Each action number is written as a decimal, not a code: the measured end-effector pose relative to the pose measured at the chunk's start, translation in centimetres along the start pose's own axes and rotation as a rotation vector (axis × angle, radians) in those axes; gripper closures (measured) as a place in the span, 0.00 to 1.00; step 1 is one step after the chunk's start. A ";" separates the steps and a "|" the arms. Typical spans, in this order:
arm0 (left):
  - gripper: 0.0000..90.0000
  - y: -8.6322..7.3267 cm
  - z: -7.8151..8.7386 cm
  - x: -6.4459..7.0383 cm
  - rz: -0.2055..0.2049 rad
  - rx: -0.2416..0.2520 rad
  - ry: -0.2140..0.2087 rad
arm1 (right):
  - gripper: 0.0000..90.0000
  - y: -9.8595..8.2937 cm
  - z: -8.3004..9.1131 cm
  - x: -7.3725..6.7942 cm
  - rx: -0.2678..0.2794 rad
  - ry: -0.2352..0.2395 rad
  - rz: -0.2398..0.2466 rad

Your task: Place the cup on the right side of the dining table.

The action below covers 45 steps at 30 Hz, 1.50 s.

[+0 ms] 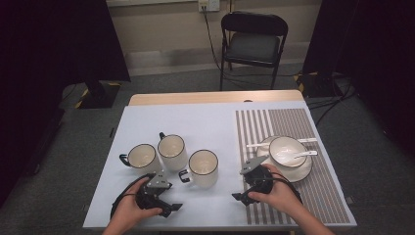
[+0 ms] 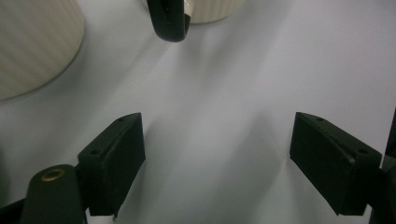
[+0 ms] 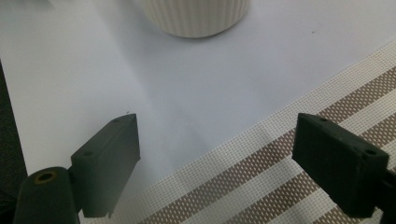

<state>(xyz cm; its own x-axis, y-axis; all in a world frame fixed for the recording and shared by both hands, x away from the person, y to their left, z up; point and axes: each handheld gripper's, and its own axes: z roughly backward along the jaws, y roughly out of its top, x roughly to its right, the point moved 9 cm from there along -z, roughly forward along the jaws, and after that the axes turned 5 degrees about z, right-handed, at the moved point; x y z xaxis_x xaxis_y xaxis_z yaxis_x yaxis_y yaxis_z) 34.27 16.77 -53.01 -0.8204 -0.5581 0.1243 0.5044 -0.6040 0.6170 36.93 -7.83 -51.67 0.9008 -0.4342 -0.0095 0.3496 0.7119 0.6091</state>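
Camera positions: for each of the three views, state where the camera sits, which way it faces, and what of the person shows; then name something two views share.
High view: above the near edge, facing forward and down; both hands, left gripper, right gripper.
Left gripper view: on the left gripper, facing the white cloth; open jaws.
Right gripper view: on the right gripper, facing the striped mat; open jaws.
Shared: the nearest mug.

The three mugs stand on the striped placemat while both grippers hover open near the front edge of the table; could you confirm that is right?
Not quite. In the high view the three mugs stand on the plain white sheet; the striped placemat holds the bowl on its plate. The rest holds: the left gripper and the right gripper are both open near the front edge.
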 end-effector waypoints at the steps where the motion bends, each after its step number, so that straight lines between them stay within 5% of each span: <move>1: 0.20 0.2 0.0 0.0 0.000 0.003 -0.003 | 0.16 0.2 0.1 0.0 0.002 0.001 0.001; 19: 0.22 1.9 0.1 -0.5 0.002 -0.030 0.005 | 0.16 2.2 1.1 0.6 -0.039 0.002 0.019; 45: 0.23 4.5 0.4 -0.8 0.003 -0.008 -0.003 | 0.16 5.5 2.1 0.7 -0.038 0.031 0.012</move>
<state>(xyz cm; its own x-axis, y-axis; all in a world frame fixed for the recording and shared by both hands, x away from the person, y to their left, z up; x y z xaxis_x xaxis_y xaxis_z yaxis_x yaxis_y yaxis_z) 37.12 14.76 -50.02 -0.8196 -0.5583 0.1288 0.5093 -0.6069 0.6101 38.97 -5.43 -46.68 0.9123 -0.4086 -0.0278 0.3480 0.7376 0.5787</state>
